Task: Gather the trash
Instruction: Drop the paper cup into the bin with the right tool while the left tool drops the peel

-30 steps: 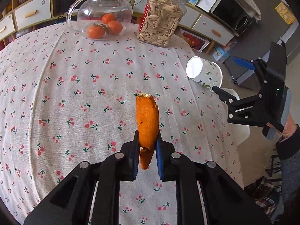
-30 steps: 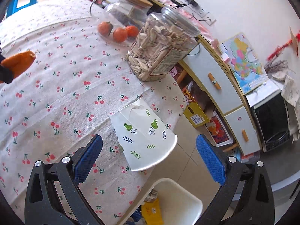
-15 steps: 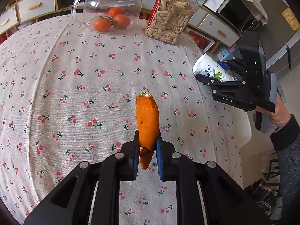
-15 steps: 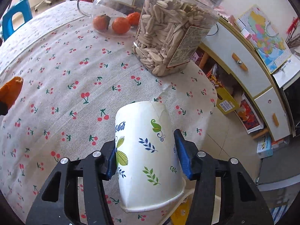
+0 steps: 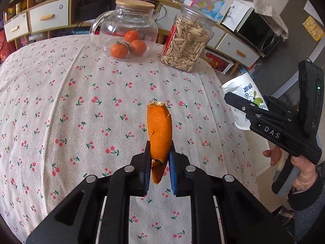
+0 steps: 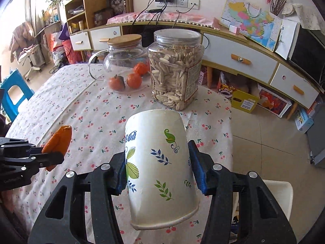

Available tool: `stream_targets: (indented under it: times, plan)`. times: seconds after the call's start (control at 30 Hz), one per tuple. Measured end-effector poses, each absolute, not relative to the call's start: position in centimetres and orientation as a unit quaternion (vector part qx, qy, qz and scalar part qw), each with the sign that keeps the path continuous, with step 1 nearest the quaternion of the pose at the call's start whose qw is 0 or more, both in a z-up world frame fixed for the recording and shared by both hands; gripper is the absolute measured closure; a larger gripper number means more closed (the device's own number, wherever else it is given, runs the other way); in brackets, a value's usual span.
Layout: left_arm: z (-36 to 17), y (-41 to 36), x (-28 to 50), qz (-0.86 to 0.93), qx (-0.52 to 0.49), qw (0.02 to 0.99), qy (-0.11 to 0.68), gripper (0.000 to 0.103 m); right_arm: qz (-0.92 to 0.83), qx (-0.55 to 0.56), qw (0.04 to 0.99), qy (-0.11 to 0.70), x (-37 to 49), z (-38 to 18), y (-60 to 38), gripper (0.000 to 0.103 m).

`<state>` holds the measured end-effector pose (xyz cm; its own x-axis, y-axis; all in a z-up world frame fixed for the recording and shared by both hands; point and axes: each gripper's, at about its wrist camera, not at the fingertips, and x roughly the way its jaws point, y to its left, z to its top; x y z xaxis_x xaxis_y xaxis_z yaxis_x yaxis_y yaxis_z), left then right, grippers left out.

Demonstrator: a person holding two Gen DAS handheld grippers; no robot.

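Left gripper (image 5: 159, 158) clamped on orange peel (image 5: 159, 126); right gripper (image 6: 158, 167) clamped on paper cup (image 6: 160, 162). Both lifted; binning left.

Probably home living room: cherry-print tablecloth (image 6: 85, 109), drawer sideboard (image 6: 239, 59), wall map (image 6: 249, 20).

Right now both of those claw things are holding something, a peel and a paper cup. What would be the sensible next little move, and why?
Probably carry both toward a bin. The left gripper is clamped on the orange peel and the right gripper on the paper cup, both lifted off the tablecloth. A white container shows beside the table below the right gripper; it may be the bin, though I cannot be sure.
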<state>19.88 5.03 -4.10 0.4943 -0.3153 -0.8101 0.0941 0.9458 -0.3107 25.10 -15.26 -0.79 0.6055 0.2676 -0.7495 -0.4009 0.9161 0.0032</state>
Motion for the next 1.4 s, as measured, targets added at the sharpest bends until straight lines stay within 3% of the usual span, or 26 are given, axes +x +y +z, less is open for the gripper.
stream_targets:
  times: [0.53,1.2,1.3,1.4]
  plan:
    - [-2.7,3.6,18.6,-0.125,-0.105,0.878,0.449,0.087,0.053,-0.018,0.932,0.357,21.5,0.6,-19.1,0.053]
    - [-3.6,-4.3,17.8,-0.156,-0.072,0.874,0.455,0.087,-0.193,0.094,0.903,0.372,22.4,-1.5,-35.3,0.051]
    - [-3.1,-7.0,17.9,-0.176,-0.065,0.871,0.454,0.087,-0.224,0.107,0.892,0.377,21.8,-1.7,-37.8,0.048]
    - [-2.4,-10.1,18.1,-0.200,-0.050,0.868,0.451,0.087,-0.249,0.123,0.888,0.367,20.8,-1.2,-39.9,0.031]
